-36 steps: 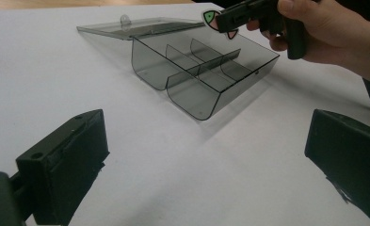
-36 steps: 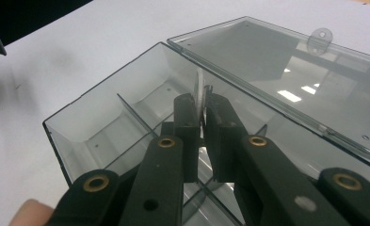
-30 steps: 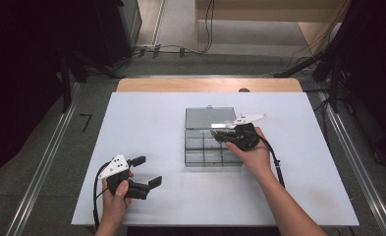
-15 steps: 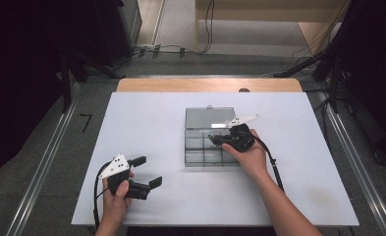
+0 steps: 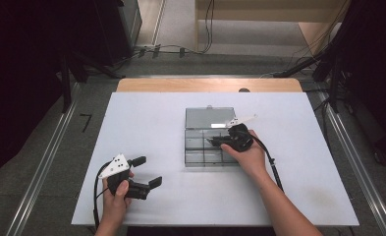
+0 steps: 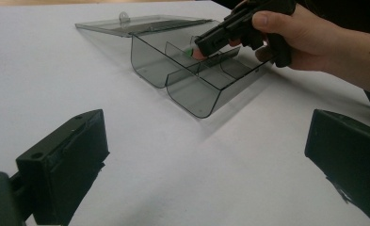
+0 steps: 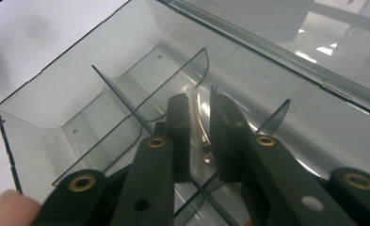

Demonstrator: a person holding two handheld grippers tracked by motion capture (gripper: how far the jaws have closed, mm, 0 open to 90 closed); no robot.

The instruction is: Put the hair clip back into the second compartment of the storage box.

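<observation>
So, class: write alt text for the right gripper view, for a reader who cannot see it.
The right gripper reaches into a clear grey compartment box, its two black jaws close together on either side of a thin gold-coloured clip by a divider. The box's open lid lies beyond on the white table.

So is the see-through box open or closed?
Open. The box has its lid flipped back flat on the table, and the right gripper reaches down between its dividers.
</observation>
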